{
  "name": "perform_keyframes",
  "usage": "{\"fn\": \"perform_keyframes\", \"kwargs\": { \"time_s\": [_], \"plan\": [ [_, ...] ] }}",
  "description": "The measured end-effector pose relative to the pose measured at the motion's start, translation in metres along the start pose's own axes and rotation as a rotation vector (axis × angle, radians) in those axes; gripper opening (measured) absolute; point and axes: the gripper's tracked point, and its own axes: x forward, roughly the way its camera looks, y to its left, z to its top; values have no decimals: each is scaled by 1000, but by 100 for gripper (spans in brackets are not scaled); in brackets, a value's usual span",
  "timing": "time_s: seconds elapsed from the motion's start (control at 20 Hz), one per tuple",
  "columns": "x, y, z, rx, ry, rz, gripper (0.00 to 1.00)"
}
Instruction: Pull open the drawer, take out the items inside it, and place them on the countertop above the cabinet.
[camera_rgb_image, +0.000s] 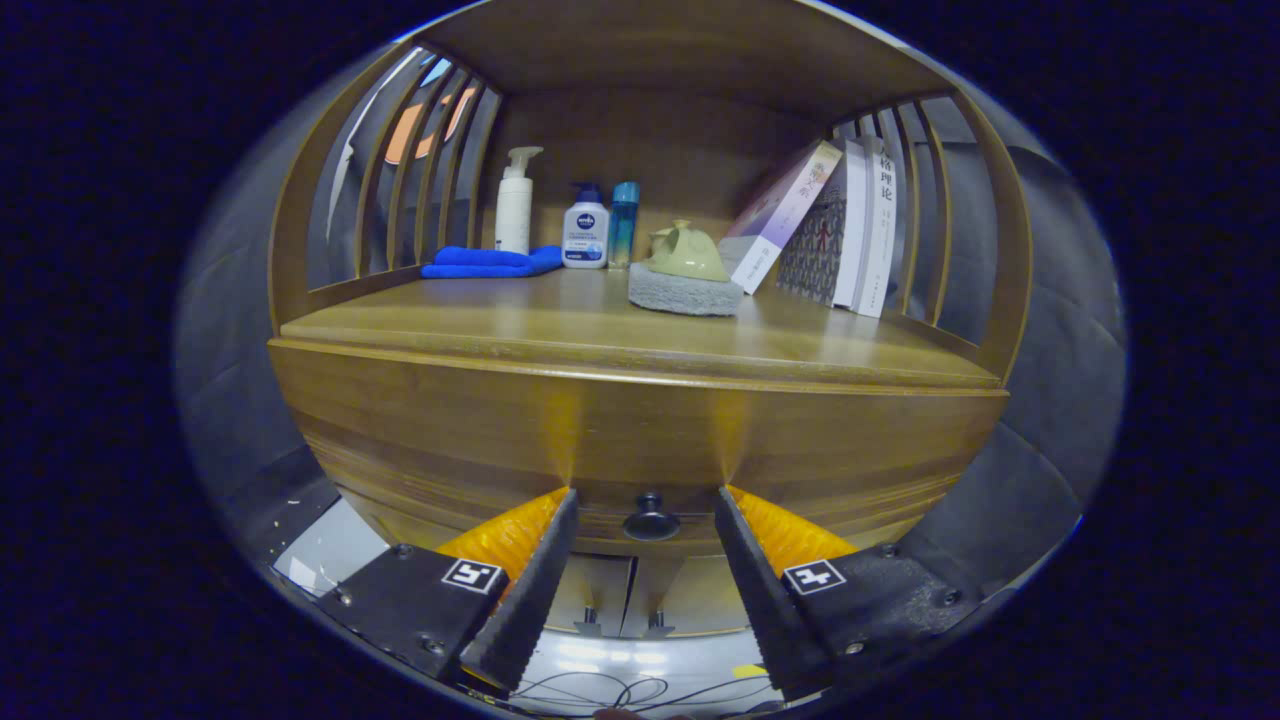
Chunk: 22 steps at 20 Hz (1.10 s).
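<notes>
A wooden cabinet fills the view, with its drawer front (640, 440) closed under the countertop (600, 335). The drawer's dark round knob (651, 518) sits between my two fingertips, a gap left on each side. My gripper (645, 500) is open, its fingers (540, 570) reaching up to the drawer front on either side of the knob. The drawer's contents are hidden.
On the countertop stand a white pump bottle (516, 203), a small white-and-blue bottle (586, 233), a teal bottle (623, 222), a folded blue cloth (490, 262), a pale teapot (686, 252) on a grey pad (685, 292), and leaning books (840, 230). Slatted side rails (420, 170) enclose the shelf.
</notes>
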Motion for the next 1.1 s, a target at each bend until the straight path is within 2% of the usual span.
{"fn": "perform_keyframes", "kwargs": {
  "time_s": [0.2, 0.35, 0.5, 0.85, 1.1],
  "plan": [
    [2, -1, -5, -12, 21, 9, 88],
    [-1, -4, -8, -65, 21, 65, 90],
    [-14, -21, 3, -31, -1, 79, 90],
    [-85, -64, 31, 15, -101, 105, 90],
    [-160, -83, 78, 22, -217, 134, 90]
  ]
}}
